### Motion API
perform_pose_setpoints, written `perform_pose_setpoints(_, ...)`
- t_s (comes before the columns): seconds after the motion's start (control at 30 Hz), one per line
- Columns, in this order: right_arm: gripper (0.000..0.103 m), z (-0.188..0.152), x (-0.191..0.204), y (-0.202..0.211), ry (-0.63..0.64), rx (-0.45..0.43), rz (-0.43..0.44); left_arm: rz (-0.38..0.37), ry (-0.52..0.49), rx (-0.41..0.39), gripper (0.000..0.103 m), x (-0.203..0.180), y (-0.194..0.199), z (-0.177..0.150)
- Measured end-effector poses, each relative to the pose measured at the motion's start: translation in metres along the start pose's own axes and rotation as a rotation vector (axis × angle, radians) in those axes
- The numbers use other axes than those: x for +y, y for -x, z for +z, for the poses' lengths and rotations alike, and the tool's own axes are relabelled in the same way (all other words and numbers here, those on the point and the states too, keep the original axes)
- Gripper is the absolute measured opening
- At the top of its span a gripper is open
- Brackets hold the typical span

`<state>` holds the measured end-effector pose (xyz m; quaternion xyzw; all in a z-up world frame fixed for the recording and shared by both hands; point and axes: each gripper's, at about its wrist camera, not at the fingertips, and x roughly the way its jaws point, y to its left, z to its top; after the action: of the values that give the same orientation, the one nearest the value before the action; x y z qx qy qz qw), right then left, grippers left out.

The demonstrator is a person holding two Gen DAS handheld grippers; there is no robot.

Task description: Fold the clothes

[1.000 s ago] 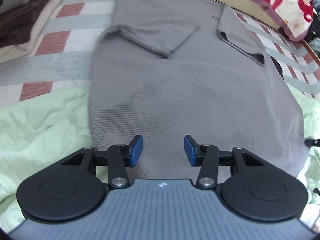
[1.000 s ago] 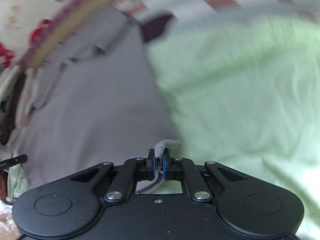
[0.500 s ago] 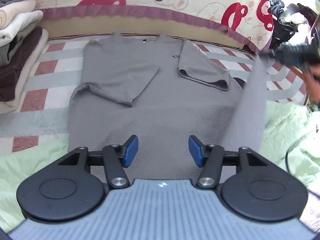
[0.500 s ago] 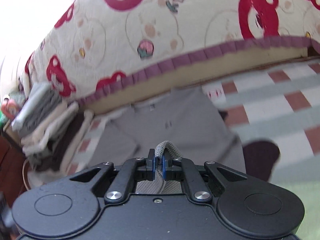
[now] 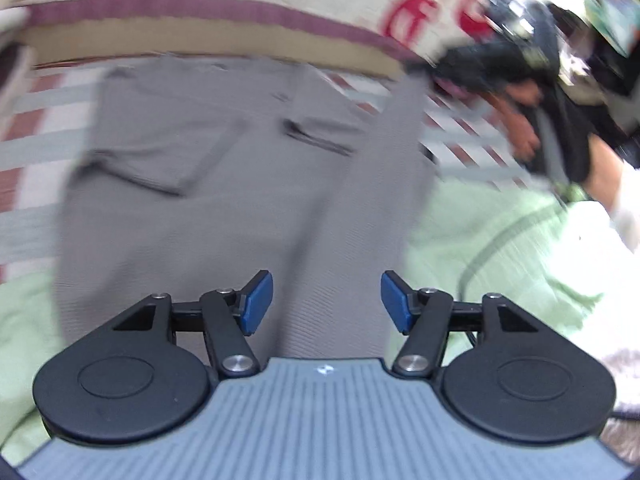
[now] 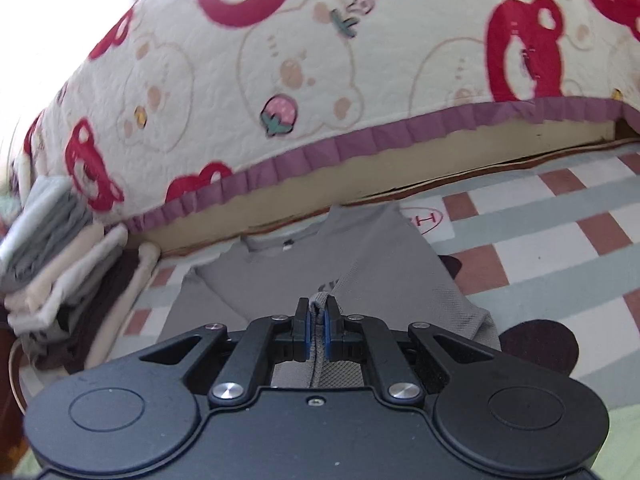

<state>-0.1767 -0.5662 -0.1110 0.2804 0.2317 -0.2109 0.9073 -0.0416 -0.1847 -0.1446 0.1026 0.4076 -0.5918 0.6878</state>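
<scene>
A grey T-shirt [image 5: 208, 200] lies flat on the checked bed sheet, both sleeves folded inward. My left gripper [image 5: 326, 302] hovers open over the shirt's lower hem, nothing between its blue pads [image 5: 258, 296]. My right gripper [image 6: 318, 326] is shut on the shirt's hem corner, and a fold of grey fabric [image 6: 318, 300] sticks up between its fingers. In the left wrist view that right gripper [image 5: 472, 68] is blurred at the upper right, drawing the shirt's right edge [image 5: 400, 152] up toward the collar. The shirt's collar [image 6: 280, 242] lies just ahead of the right gripper.
A bear-print padded headboard [image 6: 320, 80] with a purple frill rises behind the shirt. A stack of folded clothes [image 6: 60, 248] sits at the left. A light green quilt [image 5: 500, 248] covers the near bed. A dark round object [image 6: 540, 344] lies right of the shirt. A hand [image 5: 524, 136] holds the right gripper.
My right gripper has lifted the hem corner off the green quilt and carried it up toward the collar. The left gripper has tilted up and stayed open.
</scene>
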Motion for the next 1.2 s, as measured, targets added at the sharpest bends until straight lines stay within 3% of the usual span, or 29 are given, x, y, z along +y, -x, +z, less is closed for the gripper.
perform_pose_setpoints(0.13,0.008,-0.003,-0.008,0.027,-0.068,-0.058,0.004,0.020,-0.079,0.054,0.061,-0.015,-0.013,-0.006)
perform_pose_setpoints(0.3,0.008,-0.002,-0.008,0.036,-0.052,-0.059,0.003,0.024,-0.115,0.113,0.072,-0.022,-0.018,-0.012)
perform_pose_setpoints(0.37,0.008,-0.002,-0.007,0.035,-0.054,-0.064,0.004,0.058,-0.148,0.158,0.075,-0.026,-0.025,-0.016)
perform_pose_setpoints(0.5,0.008,-0.004,-0.006,0.032,-0.065,-0.064,0.013,0.133,-0.086,0.203,0.071,-0.012,-0.033,-0.018)
perform_pose_setpoints(0.53,0.008,-0.004,-0.006,0.032,-0.066,-0.061,0.019,0.145,-0.051,0.198,0.046,-0.005,-0.031,-0.017)
perform_pose_setpoints(0.57,0.008,-0.004,-0.007,0.032,-0.065,-0.059,0.024,0.169,-0.025,0.177,0.005,0.001,-0.026,-0.014)
perform_pose_setpoints(0.7,0.008,-0.007,-0.004,0.035,-0.022,-0.064,0.052,0.270,-0.001,0.052,0.006,0.016,0.000,-0.003)
perform_pose_setpoints(0.83,0.008,-0.010,-0.006,0.035,-0.007,-0.071,0.064,0.320,-0.027,0.005,0.006,0.023,0.003,0.014)
perform_pose_setpoints(1.07,0.008,-0.003,-0.022,0.036,-0.054,-0.104,-0.003,0.367,-0.210,-0.055,0.006,0.026,-0.023,0.087)
perform_pose_setpoints(1.2,0.008,0.012,-0.029,0.026,-0.034,-0.113,-0.067,0.371,-0.174,-0.093,0.020,0.053,-0.057,0.118)
